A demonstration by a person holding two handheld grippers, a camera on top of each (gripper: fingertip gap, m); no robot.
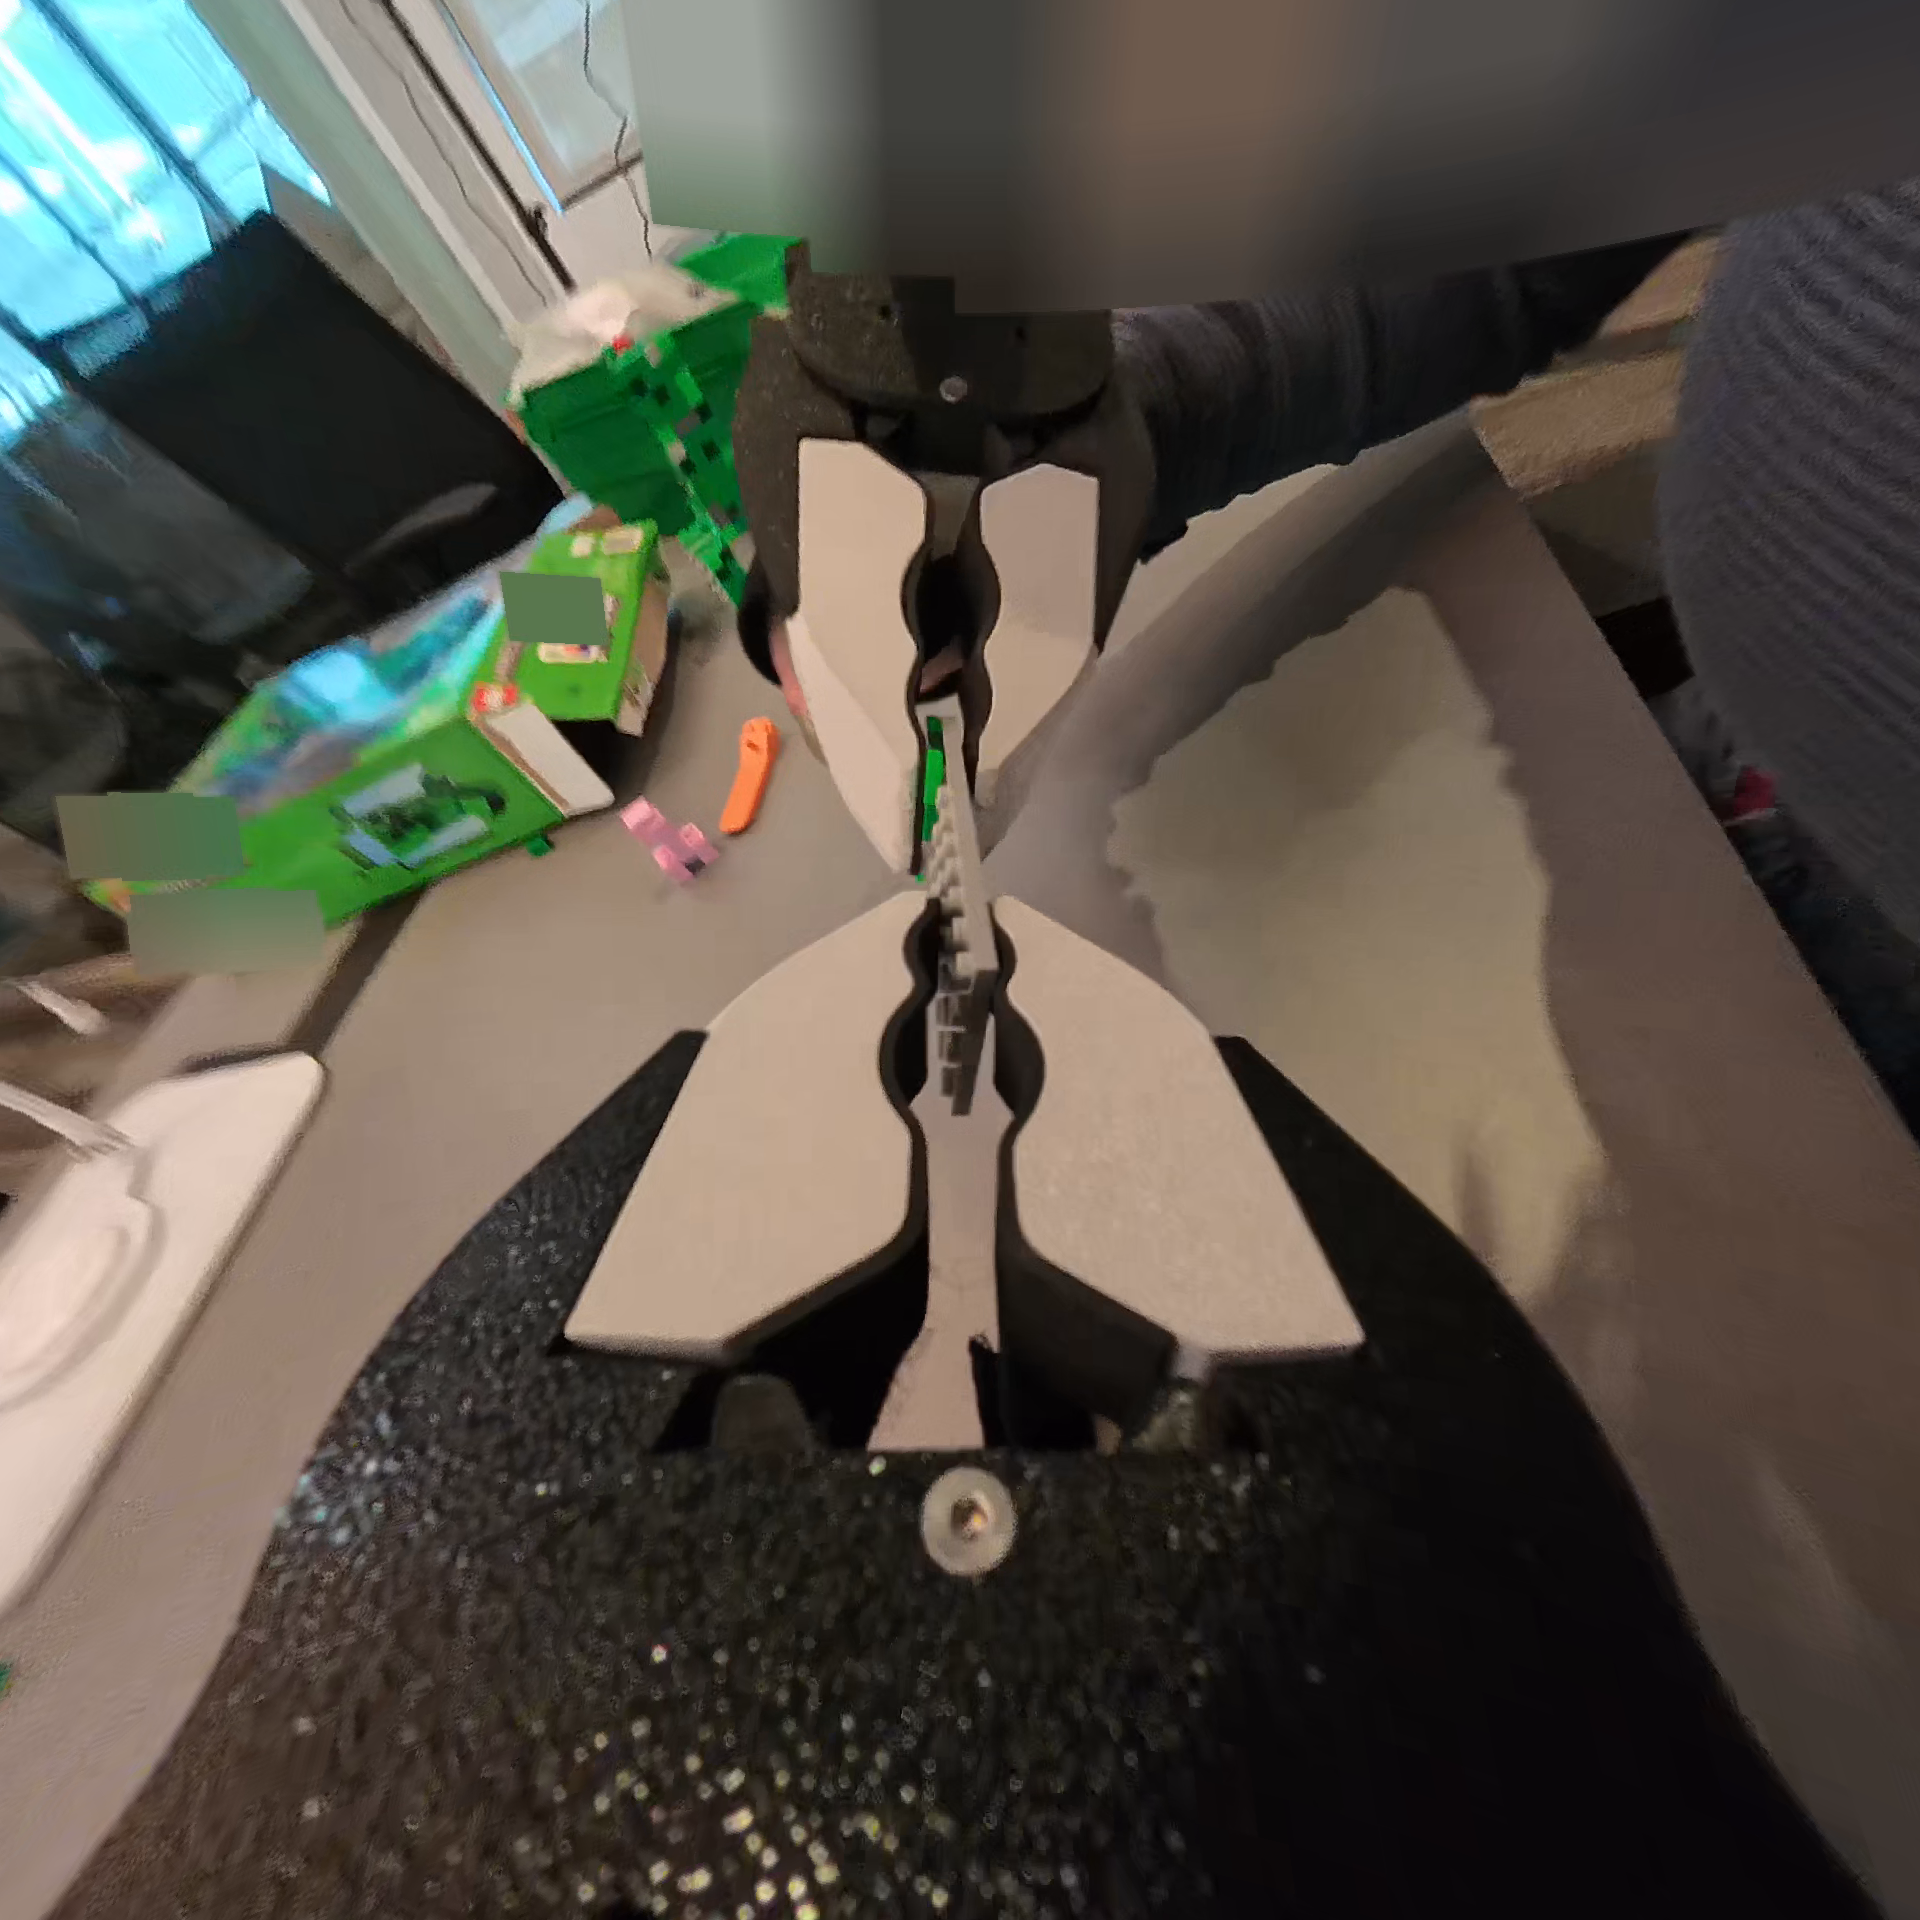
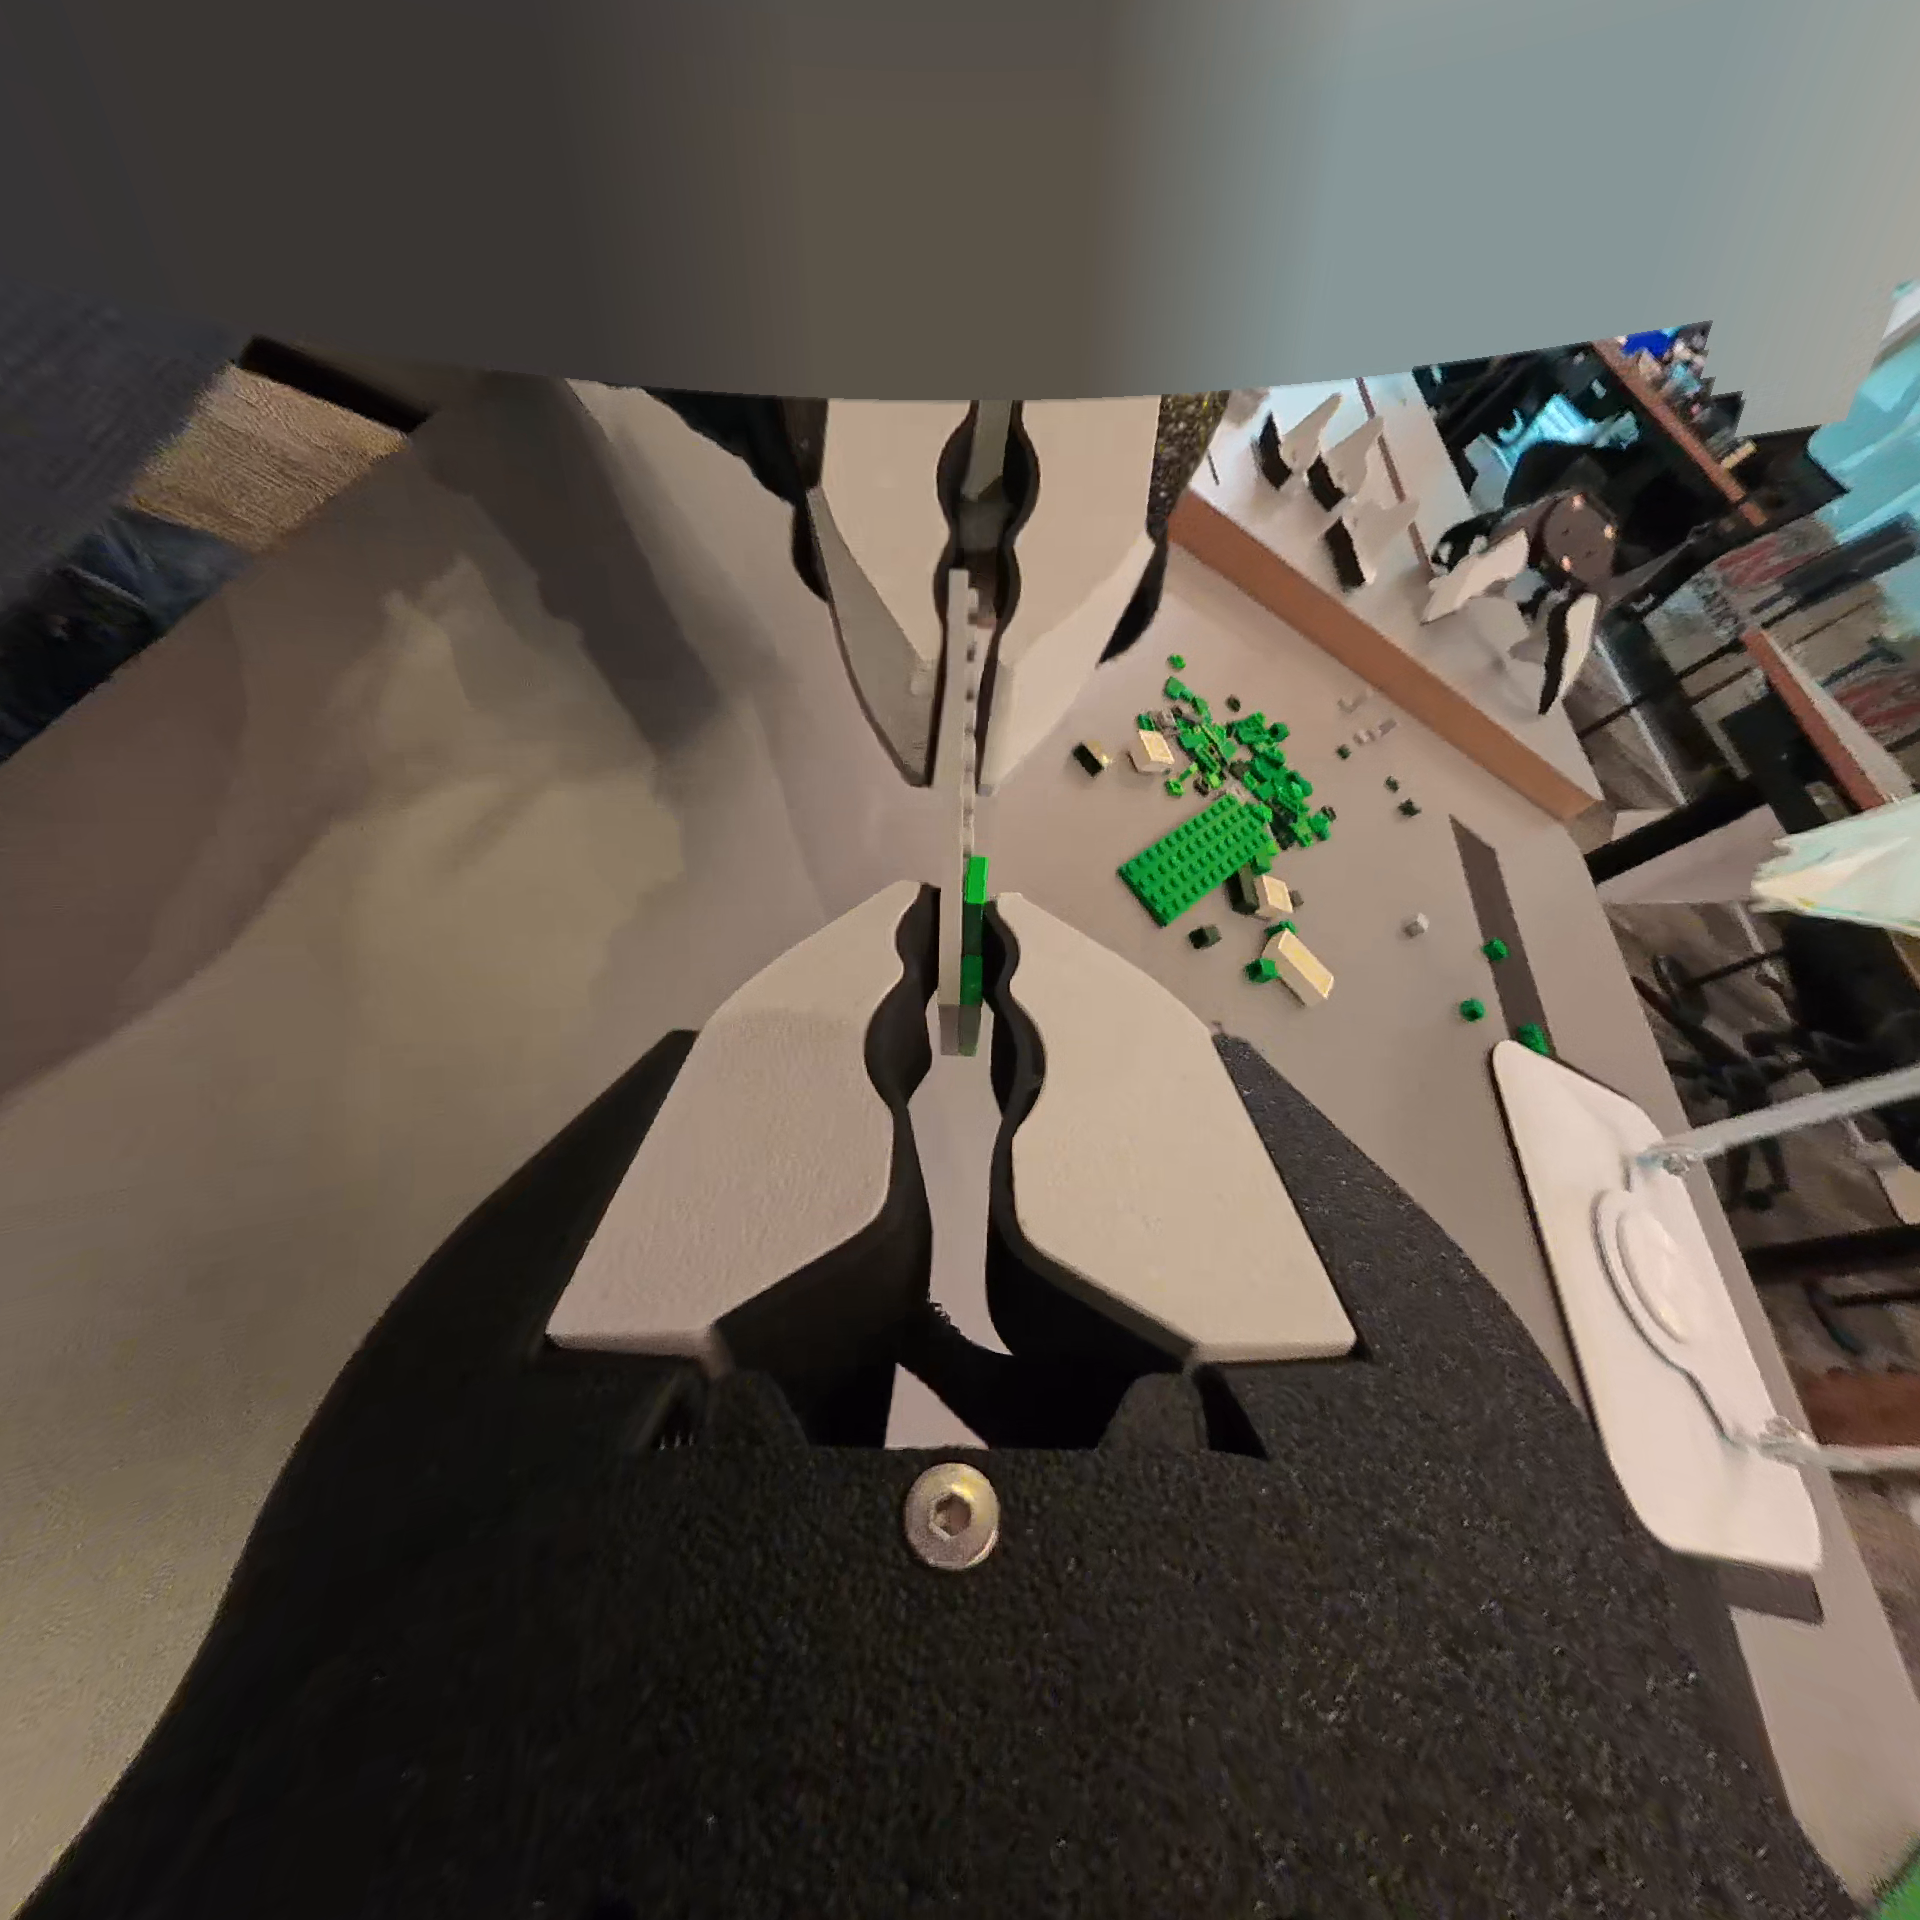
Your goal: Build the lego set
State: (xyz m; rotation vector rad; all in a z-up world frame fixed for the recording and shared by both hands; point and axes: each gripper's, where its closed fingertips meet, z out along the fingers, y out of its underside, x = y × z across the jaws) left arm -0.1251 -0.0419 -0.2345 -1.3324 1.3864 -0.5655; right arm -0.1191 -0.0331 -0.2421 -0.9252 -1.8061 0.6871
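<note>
Right now my left gripper [image 1: 954, 914] is clamped on one end of a thin grey plate [image 1: 961, 935], held edge-on, and my right gripper [image 2: 948, 904] is pinched on the opposite end, where a small green piece [image 2: 975, 935] sits against the plate's face. The two grippers point at each other, tips nearly meeting, with the plate bridging the short gap between them above the grey table [image 1: 499, 987].

What I'd worry about is twist. Both grips fall on narrow edges, so if one wrist rolls against the other, the plate could lever out of a jaw or the green piece could pop off. Squeezing unevenly might also let the plate pivot and drop to the table.

Beyond the tips, the left wrist view alone shows the green set boxes [image 1: 416, 769], an orange separator tool [image 1: 750, 774], a small pink figure [image 1: 673, 842] and a partly built green model [image 1: 665, 416], all off to that gripper's left. Only the right wrist view shows the loose green bricks [image 2: 1236, 758] and a flat green baseplate [image 2: 1195, 857], lying to that gripper's right, well apart from what I hold
</note>
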